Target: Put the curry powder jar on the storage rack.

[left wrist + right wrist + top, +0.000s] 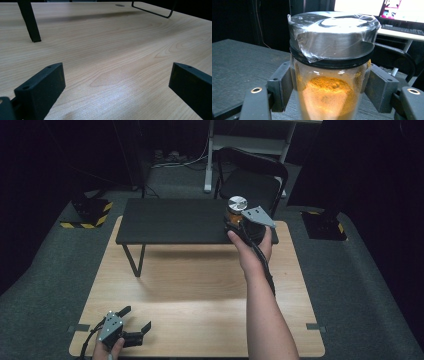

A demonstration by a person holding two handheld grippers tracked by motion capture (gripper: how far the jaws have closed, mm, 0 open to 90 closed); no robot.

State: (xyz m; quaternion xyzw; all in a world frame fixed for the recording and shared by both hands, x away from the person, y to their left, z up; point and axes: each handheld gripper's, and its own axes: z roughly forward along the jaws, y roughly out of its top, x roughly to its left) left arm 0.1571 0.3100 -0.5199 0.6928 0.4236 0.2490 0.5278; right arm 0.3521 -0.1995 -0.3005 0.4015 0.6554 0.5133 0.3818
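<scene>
A clear jar of orange powder (329, 97) with a silver lid (332, 32) under plastic film stands upright between the two jaws of my right gripper (329, 87), which is shut on its sides. From above, the jar (236, 206) and the right gripper (239, 222) are over the right end of the black shelf (170, 220). My left gripper (136, 320) rests low at the front left corner of the wooden table (200, 285), its jaws wide open with bare wood (117, 75) between them.
The black shelf stands on thin legs (136, 260) across the back of the table; one leg (30, 22) and a wire foot (155, 11) lie ahead of the left gripper. A black chair (252, 177) sits behind the table.
</scene>
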